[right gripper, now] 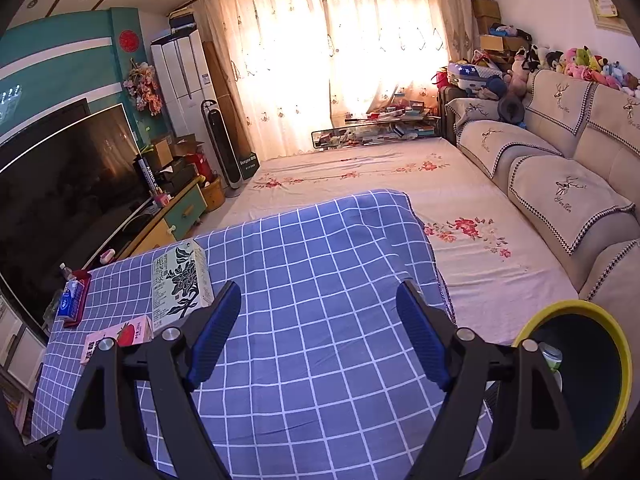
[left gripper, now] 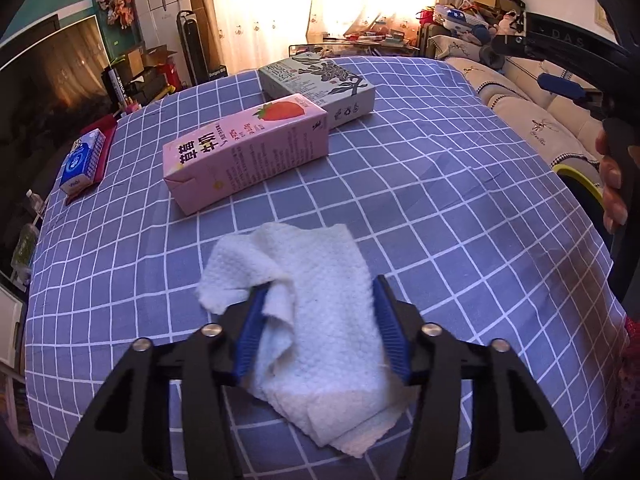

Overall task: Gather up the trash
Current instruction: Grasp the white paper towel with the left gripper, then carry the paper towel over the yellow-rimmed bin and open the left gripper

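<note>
A crumpled white paper towel (left gripper: 320,320) lies on the blue checked tablecloth (left gripper: 460,220), and my left gripper (left gripper: 320,286) is shut on it, its blue pads pressing the towel from both sides. Behind it a pink strawberry milk carton (left gripper: 248,148) lies on its side, with a grey-green tea carton (left gripper: 320,84) beyond. My right gripper (right gripper: 319,286) hangs open over bare cloth with nothing between its fingers. Both the pink carton (right gripper: 120,336) and the tea carton (right gripper: 180,280) lie to its left.
A bin with a yellow rim (right gripper: 576,380) stands off the table's right edge and holds some rubbish. A blue tissue pack (left gripper: 82,160) rests on a red tray at the far left. A person's hand (left gripper: 612,184) grips the other tool at the right.
</note>
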A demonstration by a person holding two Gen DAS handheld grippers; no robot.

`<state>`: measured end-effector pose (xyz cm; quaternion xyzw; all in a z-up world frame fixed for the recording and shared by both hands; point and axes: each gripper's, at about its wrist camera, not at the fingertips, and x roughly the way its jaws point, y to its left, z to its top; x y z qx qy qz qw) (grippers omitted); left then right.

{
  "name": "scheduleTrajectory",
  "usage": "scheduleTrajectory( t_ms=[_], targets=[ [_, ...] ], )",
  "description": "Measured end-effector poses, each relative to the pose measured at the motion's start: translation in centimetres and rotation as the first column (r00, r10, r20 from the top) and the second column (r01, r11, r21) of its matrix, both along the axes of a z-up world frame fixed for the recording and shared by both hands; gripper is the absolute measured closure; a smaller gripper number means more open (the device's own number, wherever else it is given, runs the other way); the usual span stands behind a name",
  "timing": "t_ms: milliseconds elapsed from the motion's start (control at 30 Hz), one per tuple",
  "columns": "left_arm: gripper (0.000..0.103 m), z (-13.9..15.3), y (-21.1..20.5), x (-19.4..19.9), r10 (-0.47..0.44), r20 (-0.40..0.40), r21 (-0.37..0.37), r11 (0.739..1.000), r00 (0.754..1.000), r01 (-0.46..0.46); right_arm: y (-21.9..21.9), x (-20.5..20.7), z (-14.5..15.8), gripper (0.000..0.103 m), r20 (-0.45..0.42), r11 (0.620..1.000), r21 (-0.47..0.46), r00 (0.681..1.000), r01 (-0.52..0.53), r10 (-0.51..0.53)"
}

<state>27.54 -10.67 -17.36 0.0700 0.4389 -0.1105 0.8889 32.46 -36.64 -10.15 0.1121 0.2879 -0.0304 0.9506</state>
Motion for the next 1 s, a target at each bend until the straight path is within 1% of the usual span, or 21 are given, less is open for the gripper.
scheduleTrajectory(
  t_ms=[33,67,100,167,267,367,467,567,667,733,767,867,933,1000],
  targets=[
    [0.065,0.1,0.2,0.1,0.011,-0.001,-0.001,1.0,1.0,-0.011,0.0,0.0,0.0,0.027,0.001,1.0,0.001,1.0,0.0,0.0],
    [0.076,0.2,0.6,0.2,0.023,-0.003,-0.007,1.0,1.0,-0.023,0.0,-0.1,0.0,0.027,0.002,1.0,0.002,1.0,0.001,-0.001],
    [0.083,0.3,1.1,0.2,0.032,-0.011,-0.027,0.999,0.999,-0.032,0.0,0.0,0.1,0.027,0.003,1.0,0.003,1.0,0.002,-0.002],
    [0.086,0.6,2.1,0.3,0.041,-0.025,-0.066,0.997,0.999,-0.043,-0.1,-0.1,0.2,0.027,0.005,1.0,0.007,1.0,0.003,-0.003],
    [0.086,1.5,2.6,-0.2,0.05,-0.001,-0.081,0.995,0.999,-0.05,-0.1,-0.2,0.4,0.027,0.013,1.0,0.008,1.0,0.005,-0.005],
    [0.086,3.1,2.3,-1.1,0.028,0.03,-0.101,0.995,0.999,-0.024,-0.2,-0.6,0.7,0.027,0.027,1.0,0.002,1.0,0.014,-0.014],
    [0.086,4.7,0.9,-1.8,-0.014,0.059,-0.117,0.993,0.998,0.021,-0.7,-1.1,1.6,0.027,0.049,0.999,-0.013,0.998,0.039,-0.039],
    [0.086,6.2,-1.4,-2.1,-0.077,0.073,-0.127,0.988,0.994,0.086,-2.2,-2.0,2.9,0.027,0.062,0.997,-0.025,0.996,0.07,-0.069],
    [0.086,7.6,-4.6,-2.0,-0.154,0.094,-0.11,0.98,0.984,0.164,-5.0,-3.5,4.0,0.027,0.063,0.994,-0.001,0.992,0.111,-0.11],
    [0.086,8.3,-7.2,-1.8,-0.216,0.104,-0.105,0.968,0.971,0.227,-7.3,-5.4,4.6,0.026,0.077,0.987,-0.022,0.984,0.161,-0.159],
    [0.086,8.5,-8.4,-1.7,-0.241,0.103,-0.109,0.962,0.965,0.251,-8.7,-6.7,4.8,0.025,0.084,0.979,-0.049,0.978,0.197,-0.192],
    [0.086,8.7,-13.0,-1.1,-0.339,0.091,-0.131,0.928,0.936,0.349,-12.5,-10.3,4.5,0.024,0.084,0.953,-0.082,0.955,0.292,-0.285],
    [0.086,8.5,-16.4,-0.6,-0.398,0.078,-0.142,0.903,0.914,0.405,-15.4,-13.1,4.1,0.024,0.074,0.929,-0.091,0.933,0.358,-0.352],
    [0.086,8.1,-19.3,-0.4,-0.447,0.053,-0.16,0.879,0.893,0.45,-18.2,-15.9,3.4,0.024,0.059,0.895,-0.109,0.902,0.431,-0.427]
  ],
)
